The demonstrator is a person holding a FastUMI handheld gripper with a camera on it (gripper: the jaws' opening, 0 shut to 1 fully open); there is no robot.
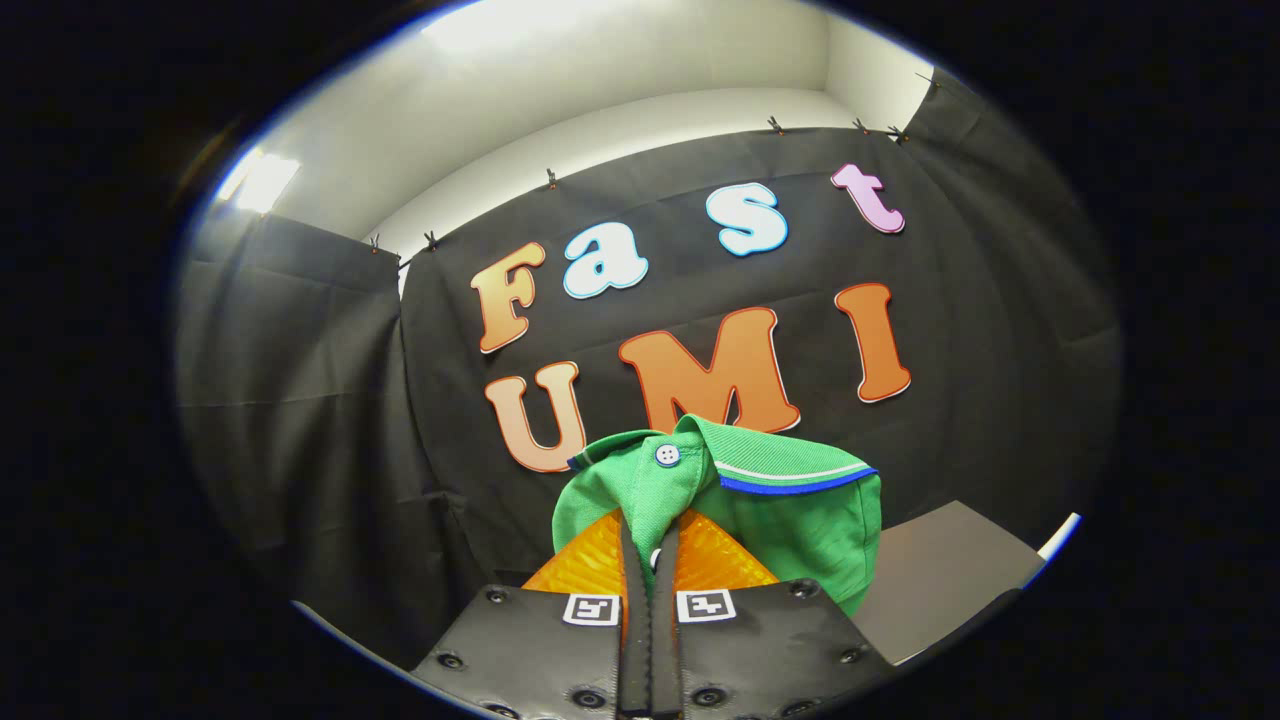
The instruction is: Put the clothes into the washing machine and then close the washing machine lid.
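Observation:
My gripper (650, 535) is shut on a green polo shirt (790, 520), both fingers pinching a fold of its cloth between them. The shirt has a white button and a collar edged in white and blue. It is bunched over the fingertips and hangs to their right, lifted up in front of the booth's black cloth wall. A grey flat surface (940, 575) lies low to the right, behind the shirt; I cannot tell whether it belongs to the washing machine.
The black cloth wall (330, 430) stands close ahead and wraps round to the left and right. A white wall and ceiling lights show above it.

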